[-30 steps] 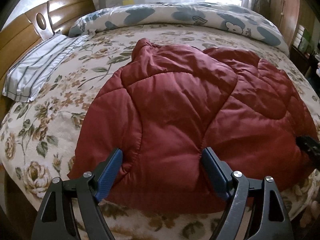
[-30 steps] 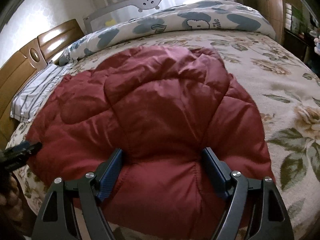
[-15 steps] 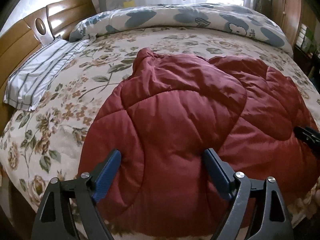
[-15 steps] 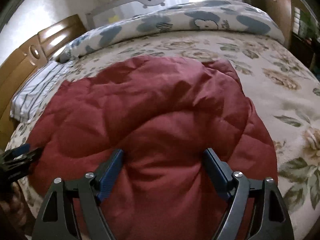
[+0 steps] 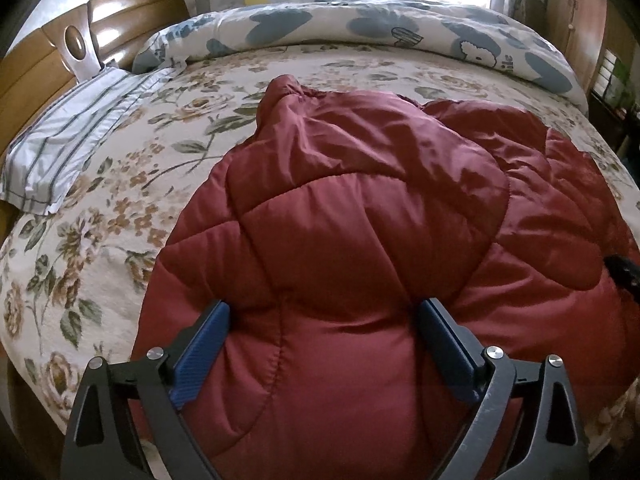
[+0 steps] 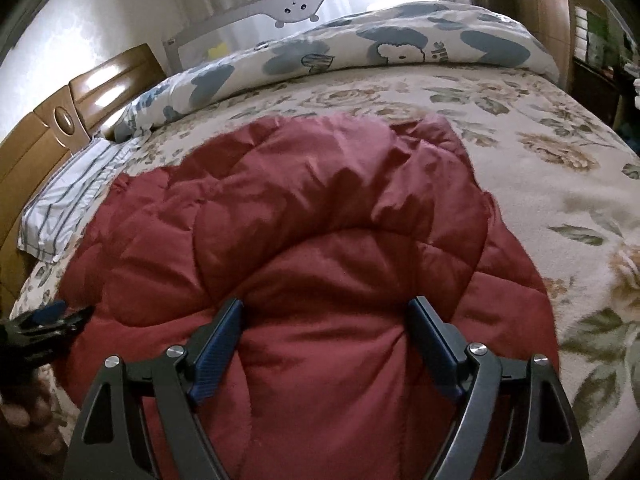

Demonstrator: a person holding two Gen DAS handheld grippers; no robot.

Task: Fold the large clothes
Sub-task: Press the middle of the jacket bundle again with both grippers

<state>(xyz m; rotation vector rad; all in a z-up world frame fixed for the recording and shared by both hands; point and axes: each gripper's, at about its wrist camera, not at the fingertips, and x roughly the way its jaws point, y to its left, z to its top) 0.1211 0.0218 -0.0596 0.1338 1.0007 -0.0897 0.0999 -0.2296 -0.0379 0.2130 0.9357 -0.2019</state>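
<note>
Left wrist view: your left gripper (image 5: 324, 320) sits at the near edge of the red quilted jacket (image 5: 360, 216), its blue pads (image 5: 200, 354) spread wide, with a thick bulge of jacket pushed up between them. The fabric touches both pads, but you cannot tell from here whether it is pinched or only resting there. The jacket lies heaped on the floral bedspread (image 5: 100, 208), toward the near side of the bed. A striped pillow (image 5: 60, 144) lies at the left by the wooden headboard (image 5: 36, 64), and a rolled duvet (image 5: 360, 28) runs along the far edge. The tip of your right gripper (image 5: 624, 272) pokes in at the right, against the jacket.

Right wrist view: your right gripper (image 6: 324, 316) is likewise spread wide over a puffed fold of the jacket (image 6: 320, 208), fabric pressing both pads (image 6: 218, 344); a firm hold cannot be confirmed. Your left gripper (image 6: 48, 318) shows at the left edge, at the jacket's side.
</note>
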